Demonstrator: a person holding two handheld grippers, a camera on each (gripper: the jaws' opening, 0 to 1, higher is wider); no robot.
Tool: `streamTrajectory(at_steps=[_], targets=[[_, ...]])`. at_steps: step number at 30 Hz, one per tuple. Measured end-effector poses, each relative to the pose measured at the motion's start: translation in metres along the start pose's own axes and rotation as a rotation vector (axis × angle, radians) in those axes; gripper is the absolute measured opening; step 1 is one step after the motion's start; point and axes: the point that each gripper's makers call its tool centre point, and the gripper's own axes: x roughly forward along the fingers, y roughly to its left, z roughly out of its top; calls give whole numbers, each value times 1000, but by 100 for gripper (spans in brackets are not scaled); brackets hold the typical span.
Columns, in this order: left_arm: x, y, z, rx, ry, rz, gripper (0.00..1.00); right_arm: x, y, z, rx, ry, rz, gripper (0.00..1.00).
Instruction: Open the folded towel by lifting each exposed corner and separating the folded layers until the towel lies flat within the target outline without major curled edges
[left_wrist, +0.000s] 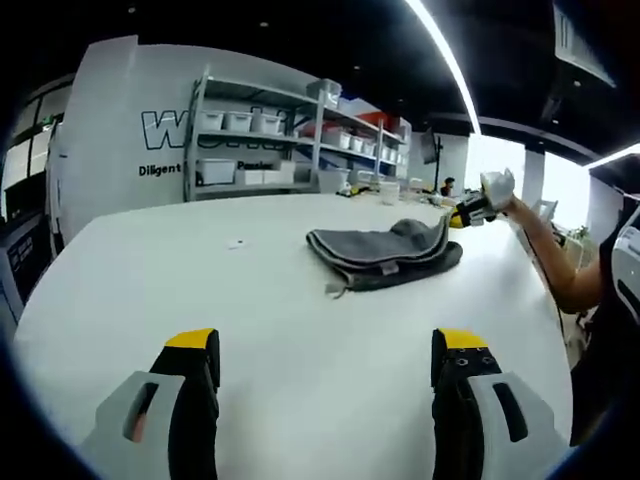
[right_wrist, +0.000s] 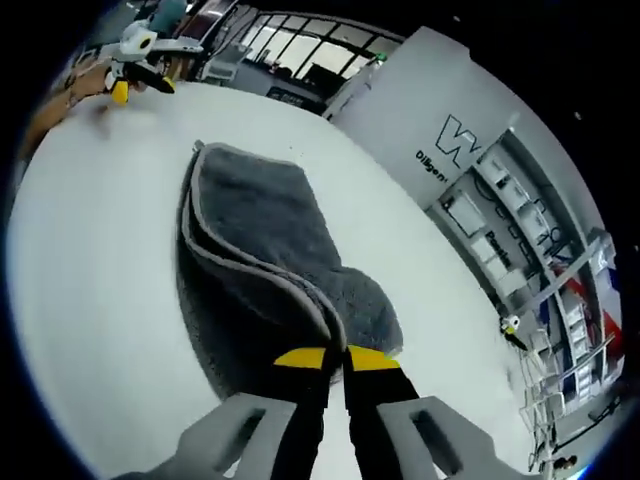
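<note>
- the grey towel (right_wrist: 270, 250) lies folded on the white table (right_wrist: 90, 300), its layered edges stacked in front of the right gripper (right_wrist: 336, 358) and running away from it.
- the right gripper's jaws are pressed nearly together, pinching the towel's raised corner; in the left gripper view that same gripper (left_wrist: 478, 207) shows at the far side of the towel (left_wrist: 385, 255), with the corner lifted off the pile.
- the left gripper (left_wrist: 327, 352) hovers with its jaws spread wide and nothing between them, well short of the towel and above bare table (left_wrist: 150, 270).
- to do this step well, i would check that only the top layer is pinched, then draw the corner up and outward from the fold, low enough that the rest does not drag.
- i would bring the left gripper forward to hold down the near edge while the layer peels back.
- the target outline cannot be made out on the table.
</note>
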Motion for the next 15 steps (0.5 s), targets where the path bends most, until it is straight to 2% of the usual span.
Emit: streamTrajectory(at_steps=[5, 11, 15], targets=[[0, 1, -2, -4, 5, 5, 86, 3, 13, -21, 48, 19, 33, 2], [1, 1, -3, -4, 10, 0, 86, 11, 30, -42, 65, 53, 72, 3], [2, 2, -5, -11, 15, -1, 86, 12, 31, -42, 84, 35, 67, 3]])
